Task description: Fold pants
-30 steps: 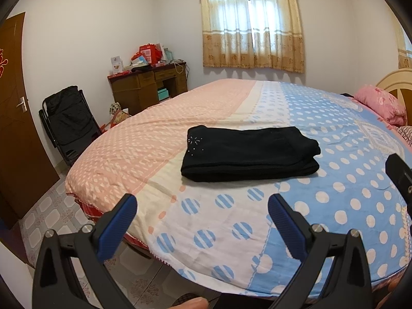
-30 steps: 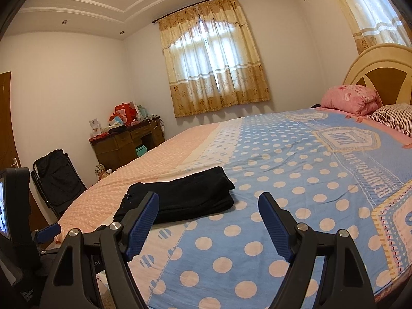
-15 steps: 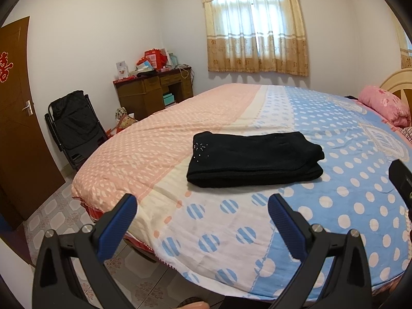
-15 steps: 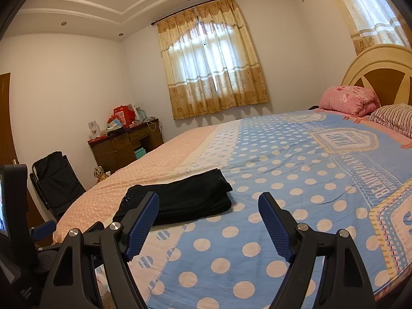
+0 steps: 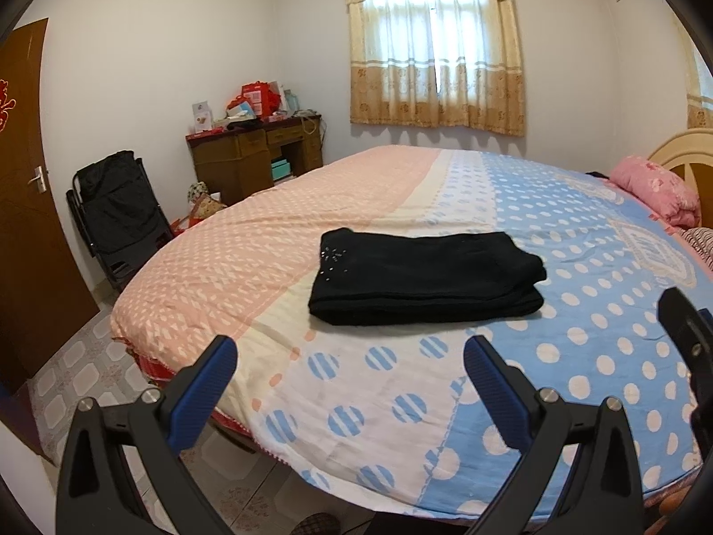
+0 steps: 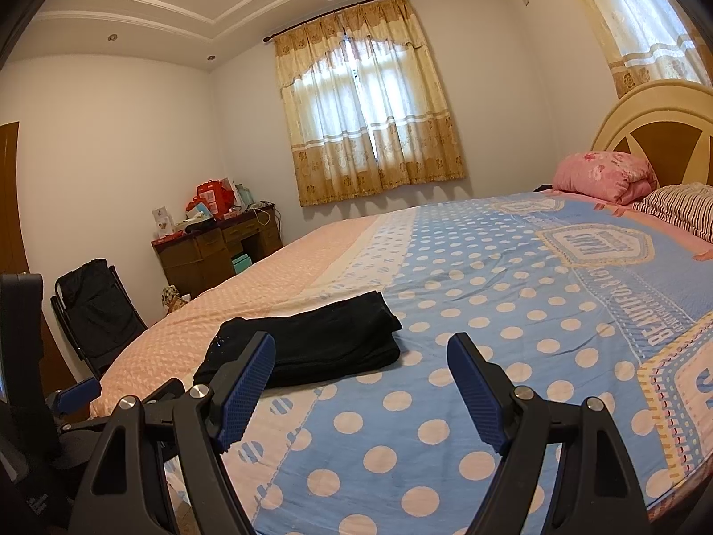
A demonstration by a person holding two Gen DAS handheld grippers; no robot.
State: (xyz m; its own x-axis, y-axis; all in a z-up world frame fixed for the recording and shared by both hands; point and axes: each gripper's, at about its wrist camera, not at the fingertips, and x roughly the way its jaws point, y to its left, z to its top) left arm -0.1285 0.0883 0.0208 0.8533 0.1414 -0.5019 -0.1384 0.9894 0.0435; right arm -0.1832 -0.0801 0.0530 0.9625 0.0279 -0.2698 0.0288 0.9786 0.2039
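Observation:
Black pants (image 5: 423, 276) lie folded in a flat rectangle on the bed's polka-dot quilt (image 5: 401, 401), with small sparkly studs near their left end. They also show in the right wrist view (image 6: 321, 343). My left gripper (image 5: 350, 372) is open and empty, held off the near edge of the bed, short of the pants. My right gripper (image 6: 361, 370) is open and empty, above the quilt just right of the pants. The left gripper's body (image 6: 26, 379) shows at the left edge of the right wrist view.
A pink pillow (image 6: 606, 176) and a striped pillow (image 6: 682, 209) lie by the headboard (image 6: 659, 120). A wooden desk (image 5: 254, 160) with clutter and a black folding chair (image 5: 116, 209) stand past the bed's left side. A brown door (image 5: 26, 205) is at far left.
Both grippers have drawn back and up a little from the bed, so the pants look slightly farther. The pants have not moved. Both grippers stay open.

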